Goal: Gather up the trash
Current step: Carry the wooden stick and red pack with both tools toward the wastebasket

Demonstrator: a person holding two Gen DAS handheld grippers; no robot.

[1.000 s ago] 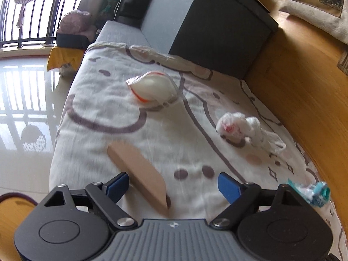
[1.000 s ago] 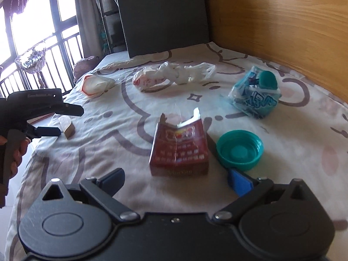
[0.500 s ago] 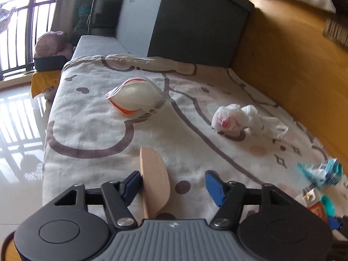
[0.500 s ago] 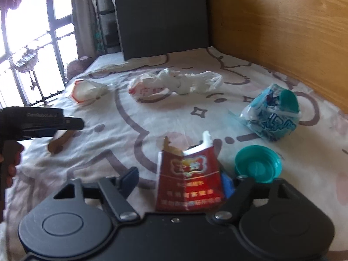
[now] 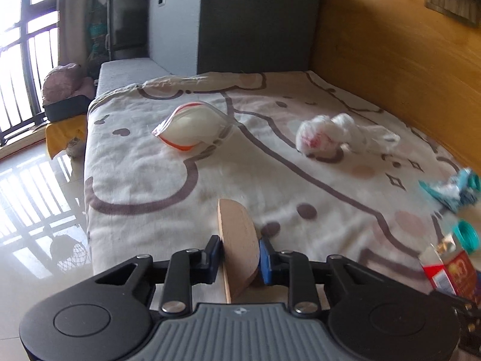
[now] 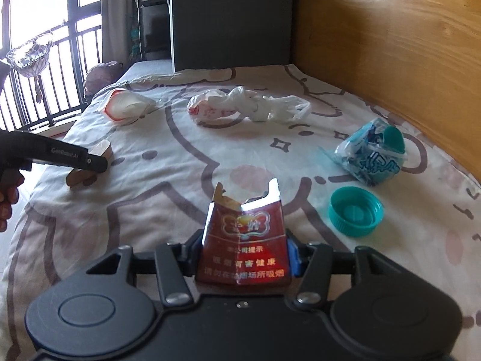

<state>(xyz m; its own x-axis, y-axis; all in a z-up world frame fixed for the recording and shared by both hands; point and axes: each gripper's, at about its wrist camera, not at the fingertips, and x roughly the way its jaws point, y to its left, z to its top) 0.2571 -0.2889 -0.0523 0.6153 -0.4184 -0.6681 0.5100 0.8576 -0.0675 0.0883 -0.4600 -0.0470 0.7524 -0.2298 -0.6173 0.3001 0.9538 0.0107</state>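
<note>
On a blanket-covered bed [image 6: 300, 162], from left: the left gripper [image 5: 240, 254] is closing its fingers on a tan wood piece [image 5: 239, 240] near the edge, while the right gripper [image 6: 242, 252] is closing on a torn red cigarette pack [image 6: 243, 240]. A pouch [image 6: 126, 106], plastic bag [image 6: 240, 105], blue wrapper [image 6: 369, 156] and teal cap [image 6: 354, 212] remain. The curved wood could slip out of a narrow pinch; the flimsy pack may crush.

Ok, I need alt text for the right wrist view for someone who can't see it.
The right gripper is closing on a torn red cigarette pack on a patterned blanket. A teal cap, blue wrapper and white plastic bag lie beyond; at left, the left gripper pinches a wooden piece.
</note>
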